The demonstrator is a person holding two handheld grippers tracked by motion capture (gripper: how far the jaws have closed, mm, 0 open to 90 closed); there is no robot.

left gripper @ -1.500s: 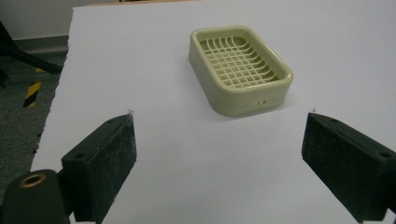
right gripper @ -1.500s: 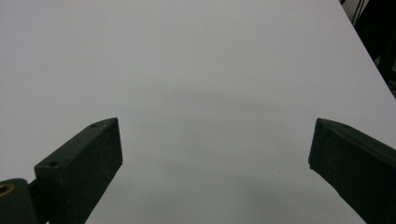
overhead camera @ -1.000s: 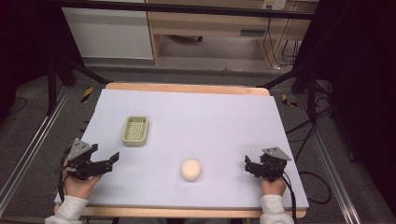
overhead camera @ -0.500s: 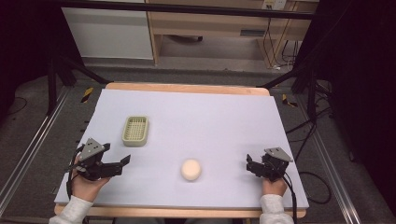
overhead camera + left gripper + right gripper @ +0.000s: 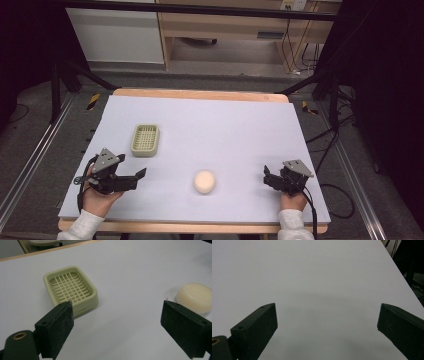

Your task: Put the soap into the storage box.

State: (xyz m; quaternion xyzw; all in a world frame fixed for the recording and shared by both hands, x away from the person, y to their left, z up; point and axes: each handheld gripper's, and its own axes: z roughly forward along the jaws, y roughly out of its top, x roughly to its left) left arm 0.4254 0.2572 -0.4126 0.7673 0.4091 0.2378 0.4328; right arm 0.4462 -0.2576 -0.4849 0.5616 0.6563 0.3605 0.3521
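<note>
A pale green soap dish [image 5: 145, 140] with a grid floor rests on the left half of the white table top [image 5: 225, 125]. A round cream soap bar [image 5: 204, 181] lies near the front middle. My left gripper [image 5: 137, 179] stands open at the front left, jaws aimed right toward the soap, nothing between them. In the left gripper view the soap dish [image 5: 71, 290] lies ahead beyond the left jaw and the soap bar [image 5: 195, 297] just past the right jaw of the left gripper [image 5: 117, 315]. My right gripper [image 5: 267, 177] is open at the front right, and the right gripper [image 5: 327, 312] faces bare table.
The table's wooden edge [image 5: 200, 94] runs along the far side. Beyond it stand a white cabinet [image 5: 115, 35] and a wooden shelf unit [image 5: 225, 30]. Black frame legs [image 5: 310, 82] and cables [image 5: 330, 145] lie off the table's right side.
My left gripper has moved to the right, closer to the soap bar. The right gripper, dish and soap have stayed put.
</note>
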